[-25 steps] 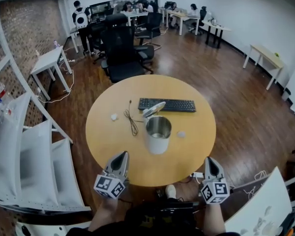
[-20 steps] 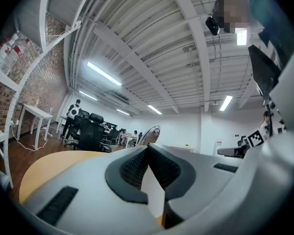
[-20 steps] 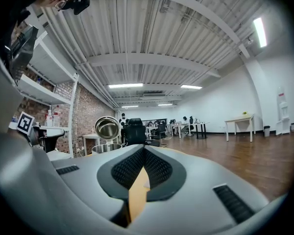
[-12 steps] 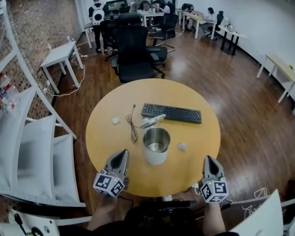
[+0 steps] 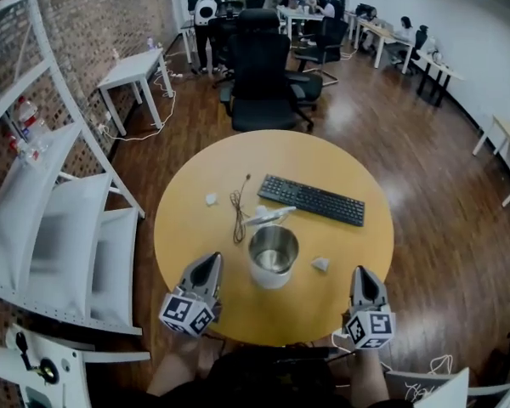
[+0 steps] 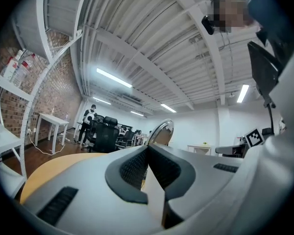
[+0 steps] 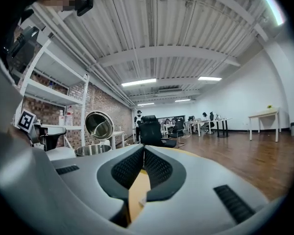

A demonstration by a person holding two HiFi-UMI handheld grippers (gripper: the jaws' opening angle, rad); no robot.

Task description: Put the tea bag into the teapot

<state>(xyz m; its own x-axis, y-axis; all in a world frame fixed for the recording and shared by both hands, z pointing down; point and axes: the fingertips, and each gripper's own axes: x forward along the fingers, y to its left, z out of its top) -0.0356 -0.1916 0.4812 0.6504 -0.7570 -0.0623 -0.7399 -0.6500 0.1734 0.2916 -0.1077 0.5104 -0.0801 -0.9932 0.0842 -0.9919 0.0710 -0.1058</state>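
A steel teapot (image 5: pixel 273 256) stands near the middle of the round wooden table (image 5: pixel 348 245), its hinged lid (image 5: pixel 270 217) tipped open at the back. A small white tea bag (image 5: pixel 320 264) lies just right of it. My left gripper (image 5: pixel 210 265) hovers at the table's near edge, left of the teapot, shut and empty. At the near edge on the right, my right gripper (image 5: pixel 363 273) is also shut and empty, nearer me than the tea bag. The left gripper view shows the lid (image 6: pixel 161 131) beyond the closed left gripper (image 6: pixel 147 149). The right gripper view shows the teapot (image 7: pixel 95 149) left of the closed right gripper (image 7: pixel 144 151).
A black keyboard (image 5: pixel 314 200) lies behind the teapot, a dark cable (image 5: pixel 238 213) to its left and a small white scrap (image 5: pixel 211 199) further left. A black office chair (image 5: pixel 268 79) stands behind the table, white shelving (image 5: pixel 59 219) at the left.
The head view has shifted, so the table sits further right and lower in the picture. Both grippers stay shut at the near edge. Nothing on the table has moved.
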